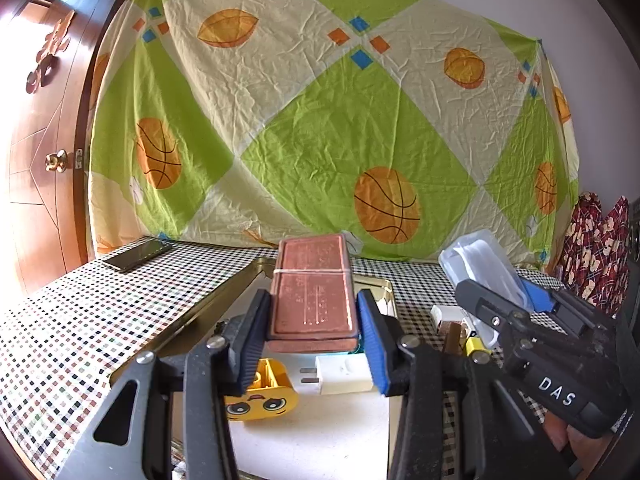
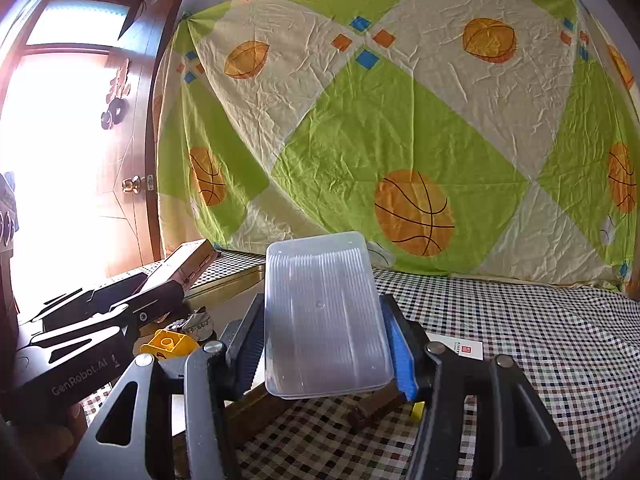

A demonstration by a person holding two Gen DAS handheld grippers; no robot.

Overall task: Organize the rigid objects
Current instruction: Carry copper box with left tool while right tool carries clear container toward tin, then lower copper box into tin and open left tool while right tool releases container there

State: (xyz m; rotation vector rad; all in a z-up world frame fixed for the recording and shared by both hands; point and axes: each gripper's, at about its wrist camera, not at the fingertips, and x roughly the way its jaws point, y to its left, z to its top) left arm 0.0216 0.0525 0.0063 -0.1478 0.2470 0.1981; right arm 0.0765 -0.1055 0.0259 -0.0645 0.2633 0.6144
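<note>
My left gripper (image 1: 314,336) is shut on a flat reddish-brown box (image 1: 311,288) with a rubber band round it, held above a gold-rimmed tray (image 1: 224,300). In the tray lie a yellow toy block with a face (image 1: 264,396) and a white plug adapter (image 1: 344,374). My right gripper (image 2: 324,354) is shut on a clear plastic box (image 2: 324,312), held above the checkered table; it also shows in the left wrist view (image 1: 484,268), right of the tray. The left gripper and its box (image 2: 188,260) show at the left of the right wrist view.
A black phone (image 1: 136,254) lies at the table's far left. Small white, brown and yellow objects (image 1: 452,320) lie right of the tray. A white card (image 2: 460,346) lies on the checkered cloth (image 2: 540,340). A patterned sheet (image 1: 320,120) hangs behind; a wooden door (image 1: 44,140) stands left.
</note>
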